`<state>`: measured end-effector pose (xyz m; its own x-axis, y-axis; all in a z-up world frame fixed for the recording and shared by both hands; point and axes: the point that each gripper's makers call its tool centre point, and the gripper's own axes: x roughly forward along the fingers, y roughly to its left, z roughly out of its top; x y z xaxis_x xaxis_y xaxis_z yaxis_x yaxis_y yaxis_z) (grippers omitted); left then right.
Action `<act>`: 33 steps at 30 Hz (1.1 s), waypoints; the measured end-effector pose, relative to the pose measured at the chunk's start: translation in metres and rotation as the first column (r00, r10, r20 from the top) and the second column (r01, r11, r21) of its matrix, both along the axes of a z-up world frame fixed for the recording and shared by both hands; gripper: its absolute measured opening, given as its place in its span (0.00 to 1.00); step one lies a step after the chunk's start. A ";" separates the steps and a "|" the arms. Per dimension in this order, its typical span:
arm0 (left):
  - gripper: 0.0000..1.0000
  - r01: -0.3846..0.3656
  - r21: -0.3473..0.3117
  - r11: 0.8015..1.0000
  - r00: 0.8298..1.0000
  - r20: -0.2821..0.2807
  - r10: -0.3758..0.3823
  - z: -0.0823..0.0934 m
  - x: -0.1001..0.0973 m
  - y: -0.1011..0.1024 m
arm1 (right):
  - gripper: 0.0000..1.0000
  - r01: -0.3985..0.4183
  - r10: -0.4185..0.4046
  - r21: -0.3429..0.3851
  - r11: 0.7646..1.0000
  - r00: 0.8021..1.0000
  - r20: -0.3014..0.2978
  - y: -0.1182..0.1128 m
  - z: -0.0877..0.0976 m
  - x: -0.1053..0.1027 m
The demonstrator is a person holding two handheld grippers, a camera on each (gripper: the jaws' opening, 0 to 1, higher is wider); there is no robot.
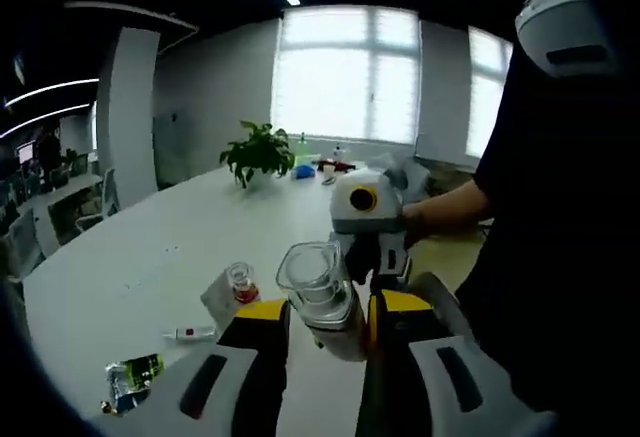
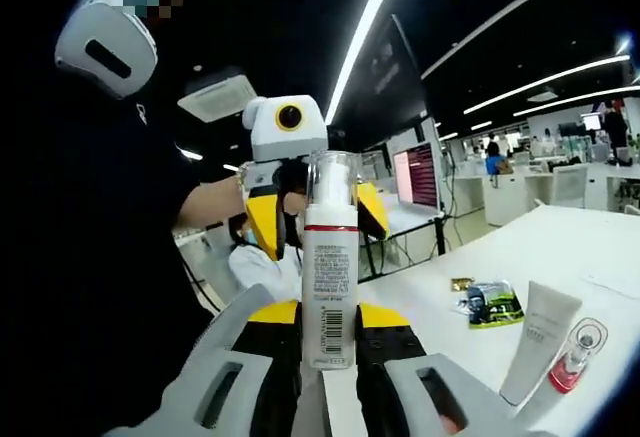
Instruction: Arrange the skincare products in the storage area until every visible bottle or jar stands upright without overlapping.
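Observation:
A white pump bottle (image 2: 330, 277) with a clear cap and a red band is held in the air between both grippers. My right gripper (image 2: 330, 342) is shut on its lower body, label facing the camera. In the left gripper view the same bottle (image 1: 320, 292) sits cap-up between the yellow tips of my left gripper (image 1: 328, 317), which is shut on it. The left gripper (image 2: 318, 212) appears behind the cap in the right gripper view, and the right gripper (image 1: 385, 257) shows just beyond the bottle in the left gripper view. A small red-filled bottle (image 2: 574, 354) leans on a white tube (image 2: 540, 342).
A long white table (image 1: 150, 247) carries a green sachet (image 1: 130, 377), a small white and red item (image 1: 192, 334), the little red bottle (image 1: 241, 283) and a potted plant (image 1: 260, 152) at the far end. A person in dark clothes (image 1: 560, 207) stands close on the right.

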<state>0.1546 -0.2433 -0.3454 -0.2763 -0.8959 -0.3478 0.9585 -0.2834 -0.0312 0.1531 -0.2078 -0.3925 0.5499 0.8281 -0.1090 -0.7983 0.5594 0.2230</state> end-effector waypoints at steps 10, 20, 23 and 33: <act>0.24 -0.036 0.110 0.993 0.997 0.072 0.028 -0.027 0.007 -0.012 | 0.14 0.102 -0.116 -0.152 0.983 0.989 -0.087 -0.018 -0.035 0.016; 0.23 -0.075 0.185 0.980 0.984 0.174 0.042 -0.089 0.033 -0.052 | 0.25 0.331 -0.386 -0.328 0.885 0.915 -0.118 -0.063 -0.101 0.037; 0.23 -0.076 0.191 0.979 0.981 0.189 0.039 -0.114 0.044 -0.065 | 0.26 0.371 -0.451 -0.380 0.847 0.881 -0.144 -0.083 -0.129 0.036; 0.23 -0.068 0.202 0.977 0.991 0.127 0.043 -0.164 0.059 -0.097 | 0.26 0.448 -0.547 -0.390 0.805 0.814 -0.196 -0.103 -0.153 0.019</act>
<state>0.2140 -0.3403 -0.5096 -0.1725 -0.8148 -0.5535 0.9728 -0.2293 0.0343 0.1718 -0.3106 -0.5454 0.7776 0.3407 -0.5285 -0.3165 0.9383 0.1391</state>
